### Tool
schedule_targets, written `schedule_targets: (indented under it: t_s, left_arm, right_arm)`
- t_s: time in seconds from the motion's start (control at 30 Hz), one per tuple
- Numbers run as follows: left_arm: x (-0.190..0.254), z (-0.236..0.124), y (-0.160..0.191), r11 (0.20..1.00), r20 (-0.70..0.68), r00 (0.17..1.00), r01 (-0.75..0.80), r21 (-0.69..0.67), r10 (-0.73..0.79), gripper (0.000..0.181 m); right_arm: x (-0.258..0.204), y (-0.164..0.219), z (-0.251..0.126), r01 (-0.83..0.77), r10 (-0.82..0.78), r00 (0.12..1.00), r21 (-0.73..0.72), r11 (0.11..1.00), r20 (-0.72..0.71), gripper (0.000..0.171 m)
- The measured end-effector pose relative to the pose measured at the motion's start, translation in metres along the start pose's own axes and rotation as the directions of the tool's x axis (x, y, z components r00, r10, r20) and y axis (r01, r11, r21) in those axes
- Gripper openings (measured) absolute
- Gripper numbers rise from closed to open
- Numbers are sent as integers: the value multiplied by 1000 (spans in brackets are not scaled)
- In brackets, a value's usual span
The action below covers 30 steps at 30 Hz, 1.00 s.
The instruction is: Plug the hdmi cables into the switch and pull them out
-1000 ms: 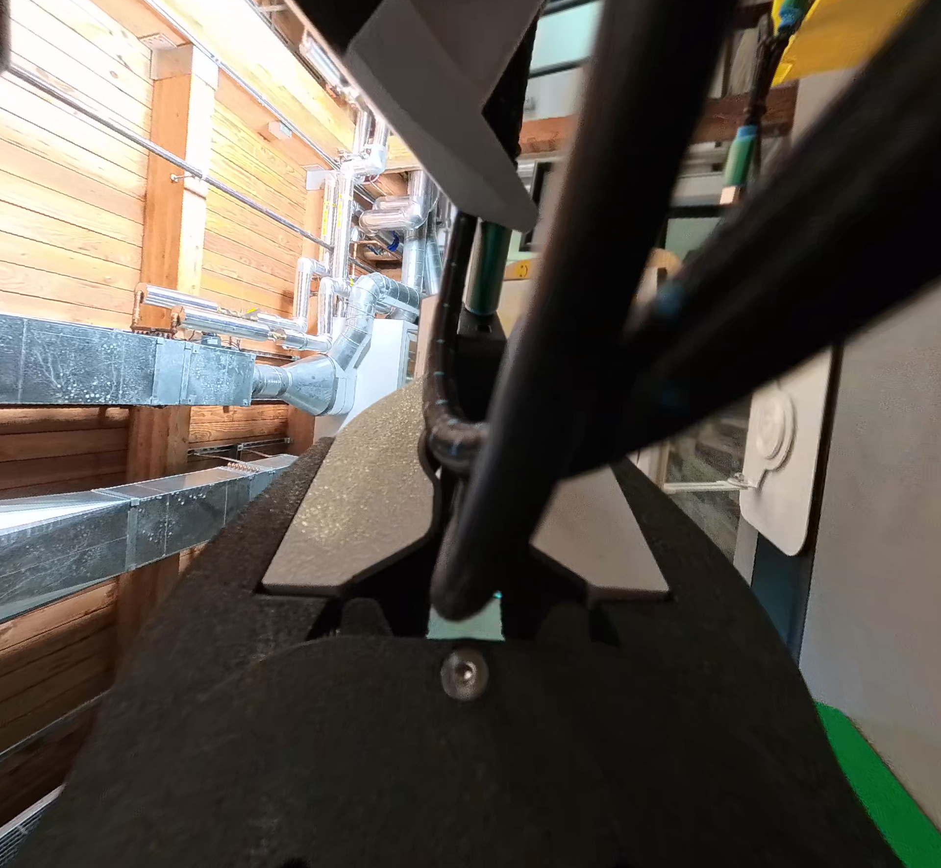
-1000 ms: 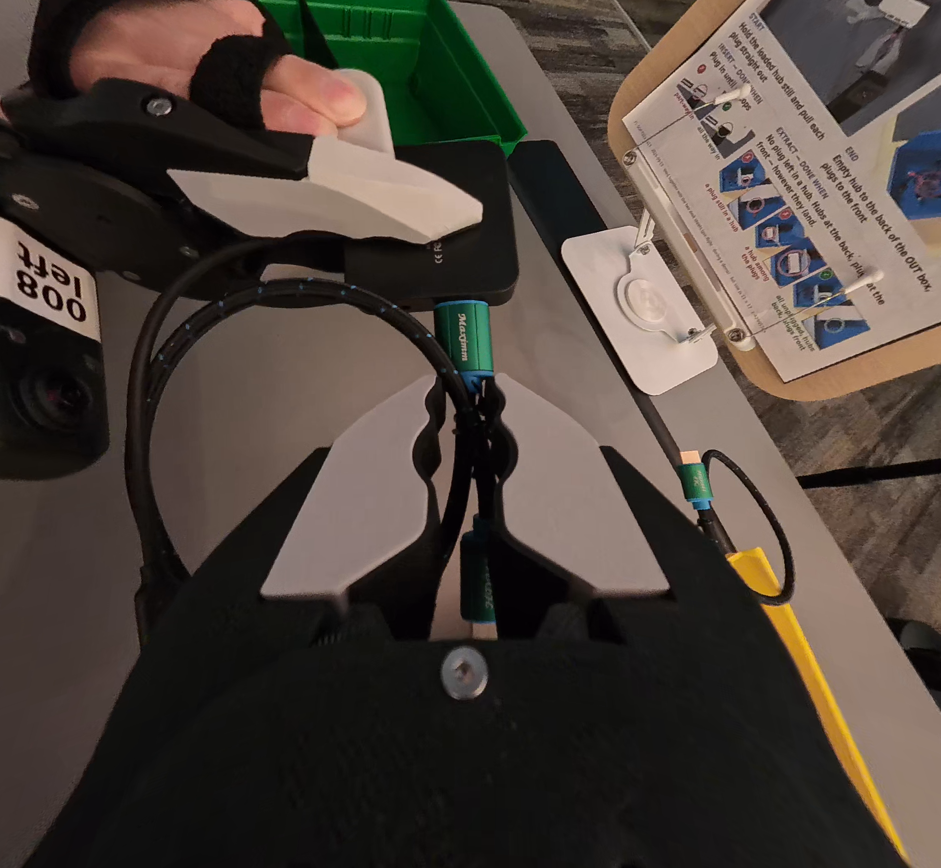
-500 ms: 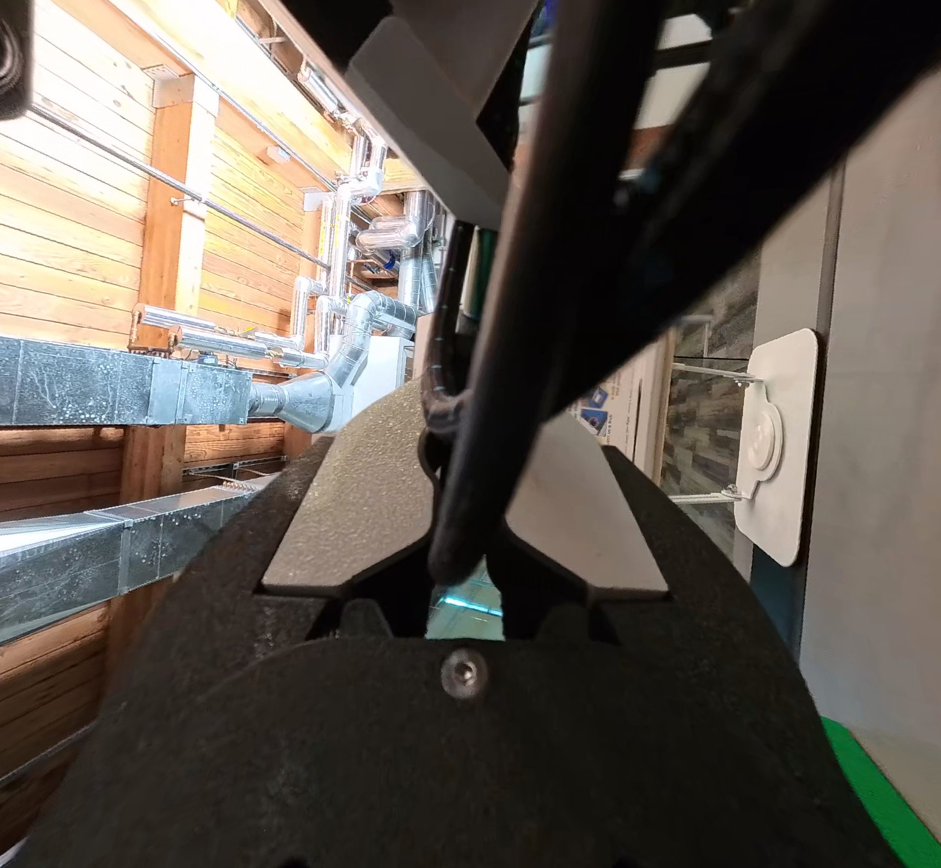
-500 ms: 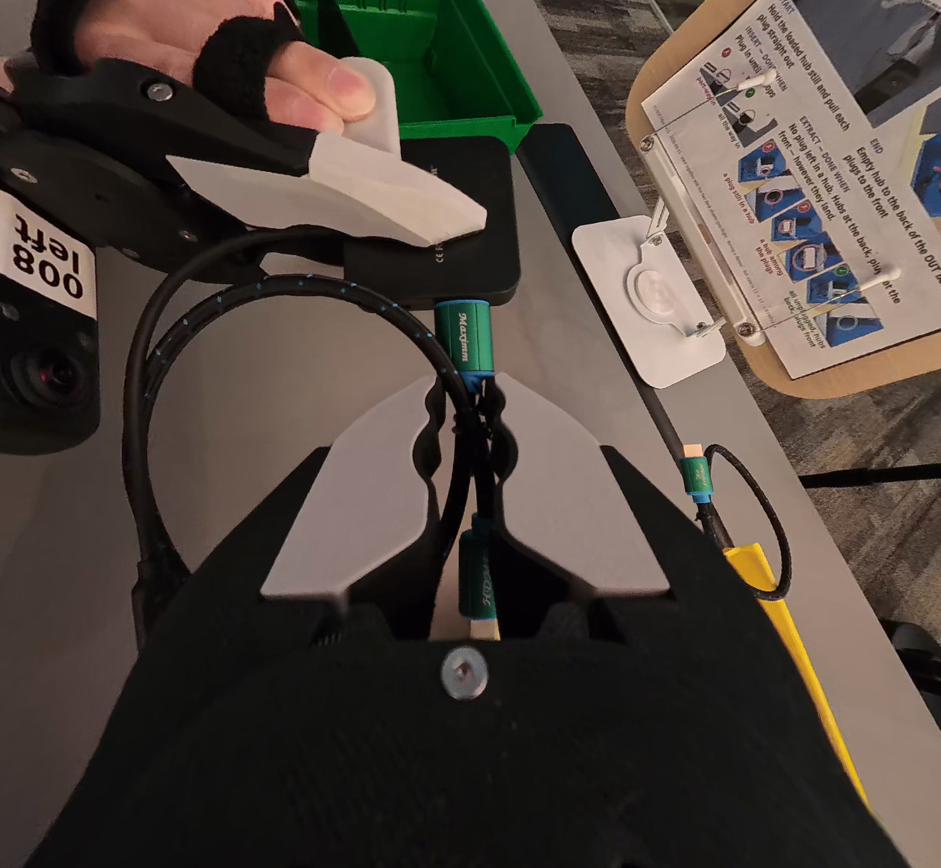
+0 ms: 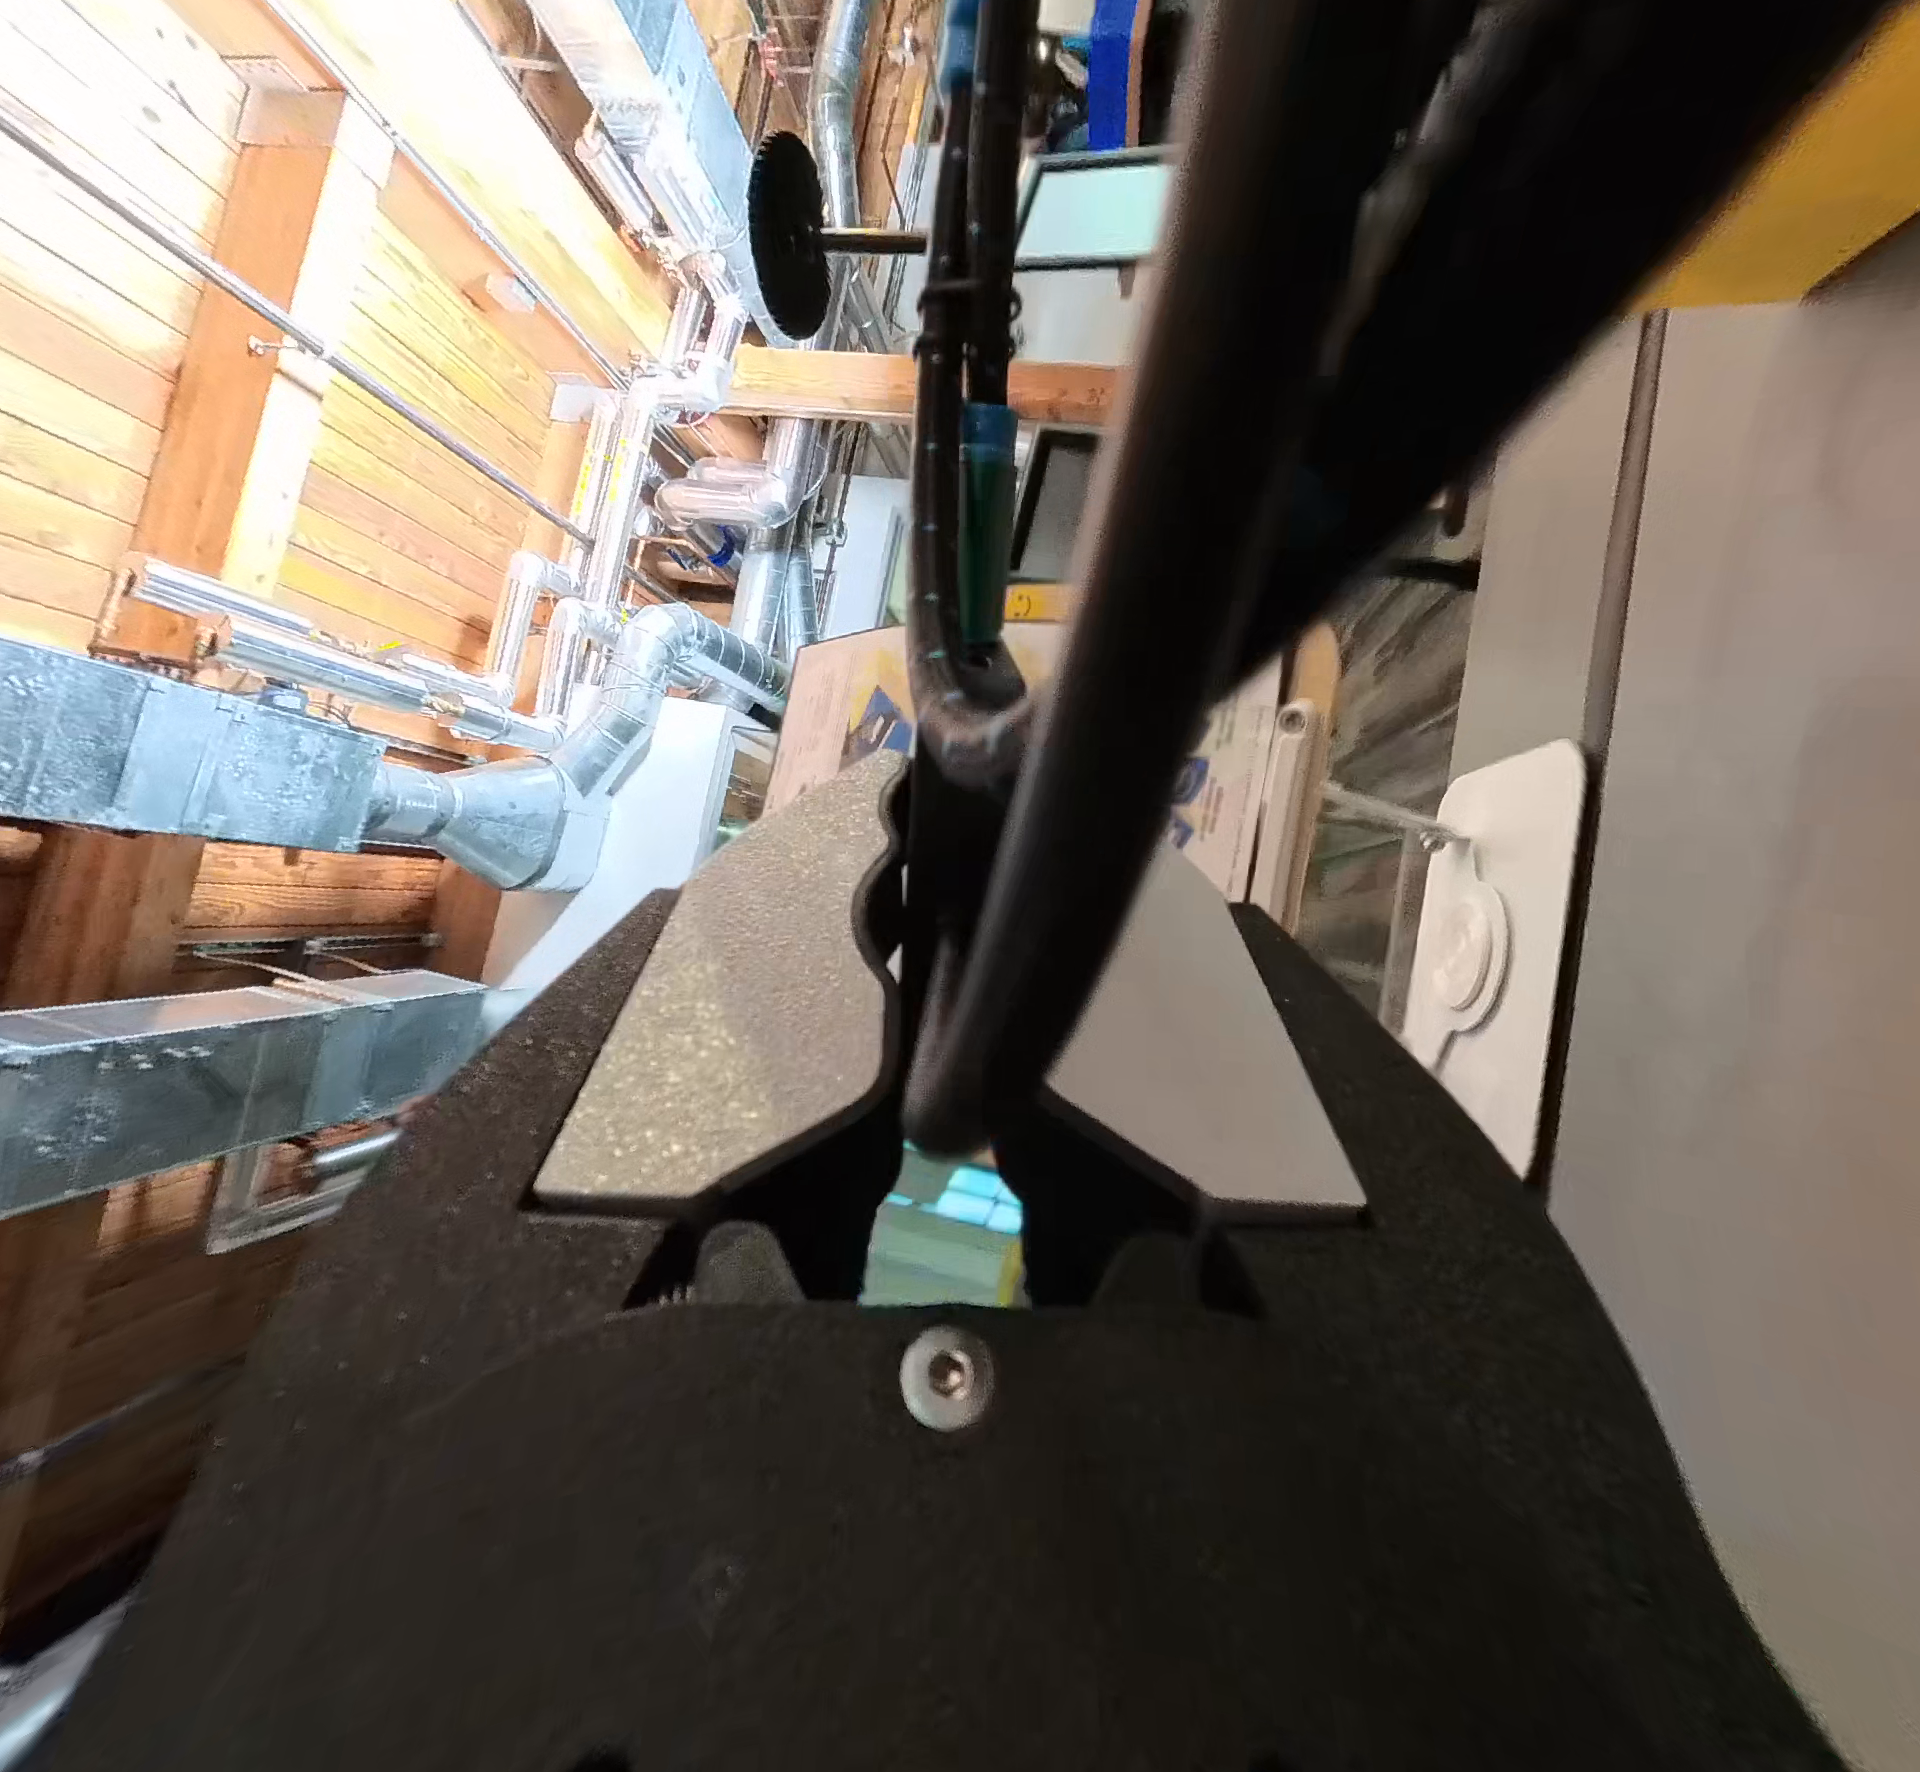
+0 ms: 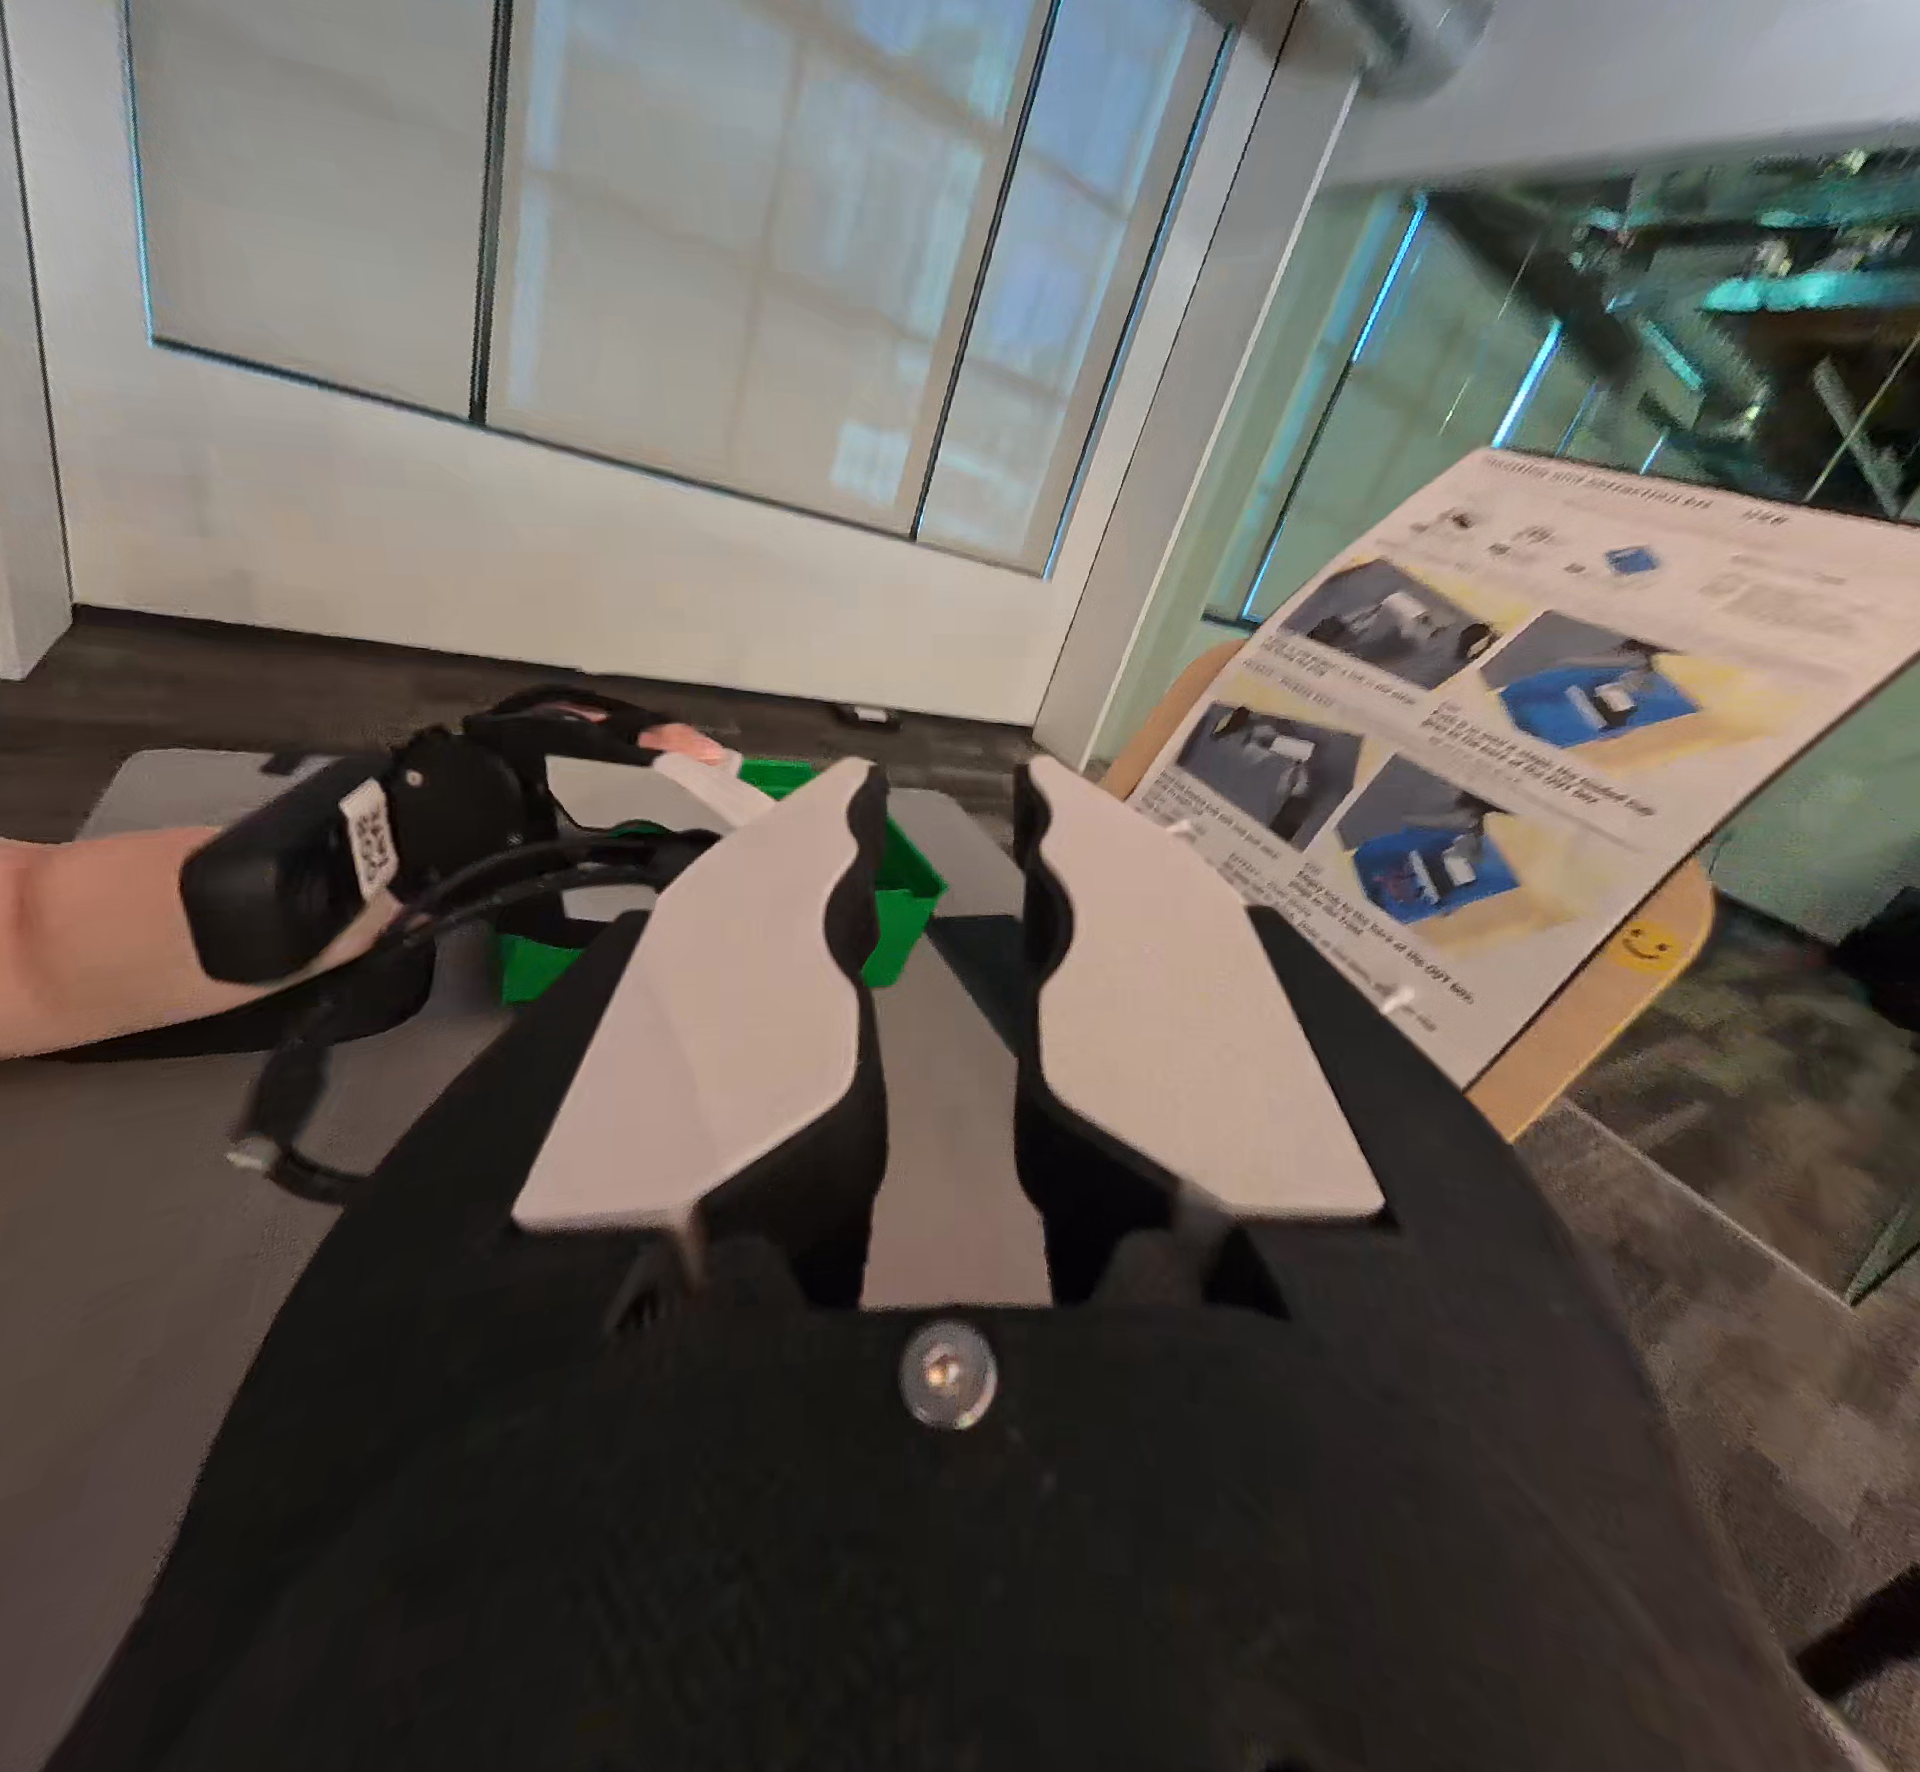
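Observation:
In the left wrist view my left gripper (image 5: 966,787) is turned on its side, its jaws nearly closed on the black switch. The switch is seen edge-on and is mostly hidden by blurred black cable (image 5: 1091,683) close to the lens. A green HDMI plug (image 5: 985,559) with a blue collar stands beyond the fingertips, against the switch. In the right wrist view my right gripper (image 6: 951,787) is open and empty, raised and tilted up. The left gripper (image 6: 447,808), in a gloved hand, is at the left. Black cables (image 6: 499,881) hang from it, and one loose plug end (image 6: 255,1151) lies on the grey table (image 6: 156,1255).
A green bin (image 6: 904,891) stands behind the right gripper's left finger. An instruction board (image 6: 1455,787) on a wooden stand leans at the right. A white stand plate (image 5: 1496,943) lies on the table. Part of a yellow bin (image 5: 1766,195) shows at the upper right. The gap from one gripper's tips to the other's is roughly 15 cm.
My right gripper has let go of the cable behind the green plug, opened, drawn back and tilted up. My left gripper has kept its grip and turned a little.

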<state>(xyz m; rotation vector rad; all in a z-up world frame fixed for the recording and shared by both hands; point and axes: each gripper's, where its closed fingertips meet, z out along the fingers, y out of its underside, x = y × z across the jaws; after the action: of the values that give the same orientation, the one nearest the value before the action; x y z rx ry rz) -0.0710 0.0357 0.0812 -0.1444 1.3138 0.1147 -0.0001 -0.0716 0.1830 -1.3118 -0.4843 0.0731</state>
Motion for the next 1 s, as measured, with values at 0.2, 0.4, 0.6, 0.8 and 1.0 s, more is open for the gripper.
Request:
schedule_targets:
  t_s: [0.2, 0.4, 0.6, 0.8, 1.0]
  left_arm:
    - [-14, -20, -43, 914, -182, 943, 317, 252, -277, 14]
    - [-24, -41, -67, 814, -338, 877, 456, 358, -343, 13]
    - [-17, -46, -76, 777, -435, 834, 510, 370, -341, 13]
    - [-6, -39, -70, 767, -482, 786, 565, 304, -388, 18]
    - [-3, -20, -17, 792, -412, 748, 603, 94, -521, 42]
  right_arm:
    - [-9, 82, 17, 430, -409, 903, -225, 875, 135, 34]
    - [-91, 75, 54, 653, -621, 738, -46, 756, 265, 35]
    - [-120, 62, 58, 716, -694, 667, 24, 698, 269, 21]
    - [-115, 77, 58, 736, -678, 657, -86, 671, 329, 14]
    - [-55, 85, 35, 720, -675, 691, -334, 609, 259, 15]
